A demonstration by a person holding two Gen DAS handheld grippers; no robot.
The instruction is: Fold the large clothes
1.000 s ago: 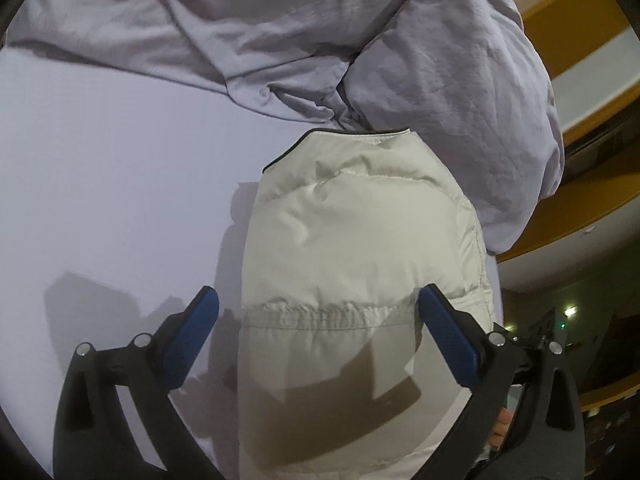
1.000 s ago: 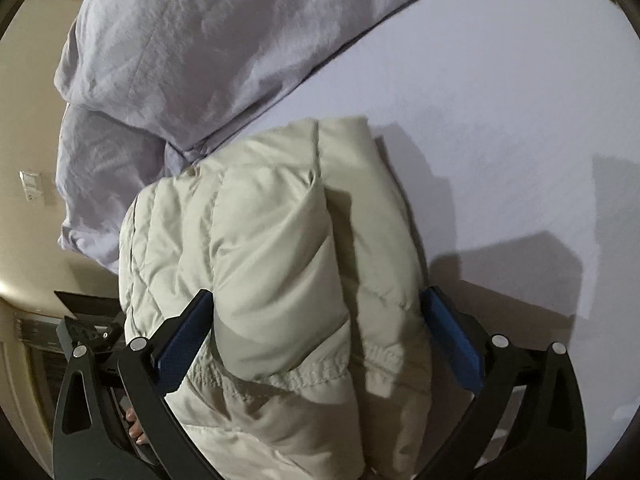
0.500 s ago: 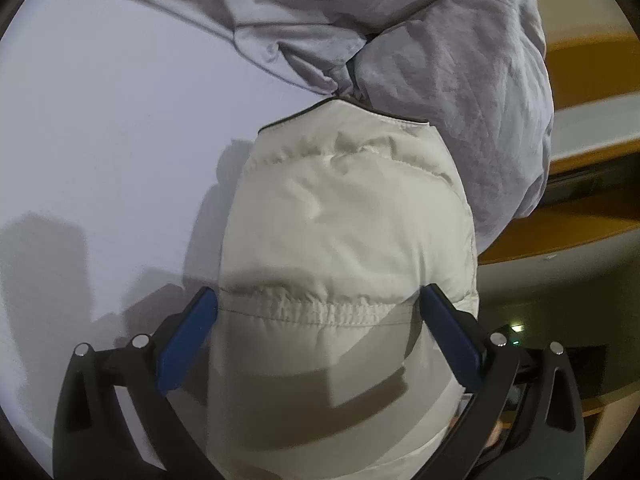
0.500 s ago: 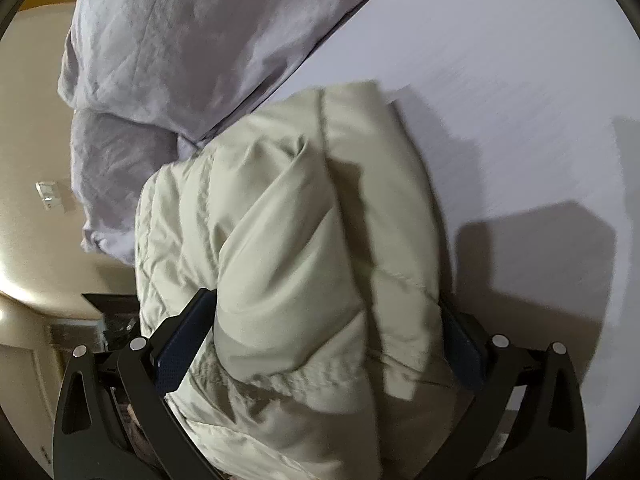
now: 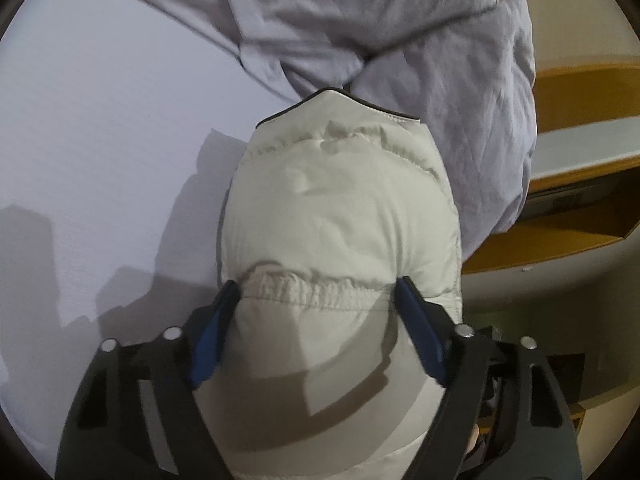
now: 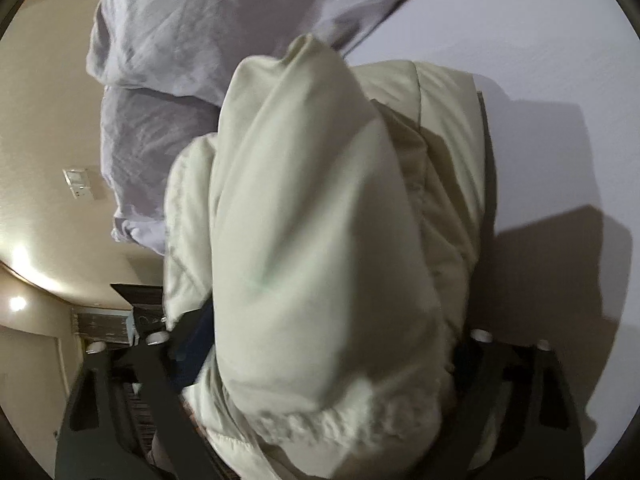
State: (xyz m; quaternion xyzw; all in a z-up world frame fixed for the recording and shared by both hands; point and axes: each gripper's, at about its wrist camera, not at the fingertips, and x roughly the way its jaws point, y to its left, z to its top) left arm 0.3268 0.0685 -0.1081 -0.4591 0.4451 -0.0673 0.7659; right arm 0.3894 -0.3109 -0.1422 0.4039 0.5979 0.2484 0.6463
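Observation:
A cream puffer jacket (image 5: 340, 208), folded into a thick bundle, lies on the white bed sheet (image 5: 100, 120). In the left wrist view my left gripper (image 5: 314, 296) straddles its near end. The jaws are closing and both blue pads press into the sides, bunching the stitched seam. In the right wrist view the jacket (image 6: 320, 200) bulges up between the jaws of my right gripper (image 6: 332, 332), which are also closing on it. The fabric hides most of the right gripper's pads.
A crumpled lavender duvet (image 5: 440, 60) is heaped just behind the jacket, touching its far end, and shows again as duvet (image 6: 180, 40). Bare sheet (image 6: 540, 60) spreads to one side. A wooden shelf (image 5: 580, 92) and a wall switch (image 6: 78, 184) lie beyond the bed's edge.
Both grippers have pushed forward over the jacket and their jaws have narrowed onto it. The fabric now bunches between the pads, and the jacket's end has lifted in the right wrist view.

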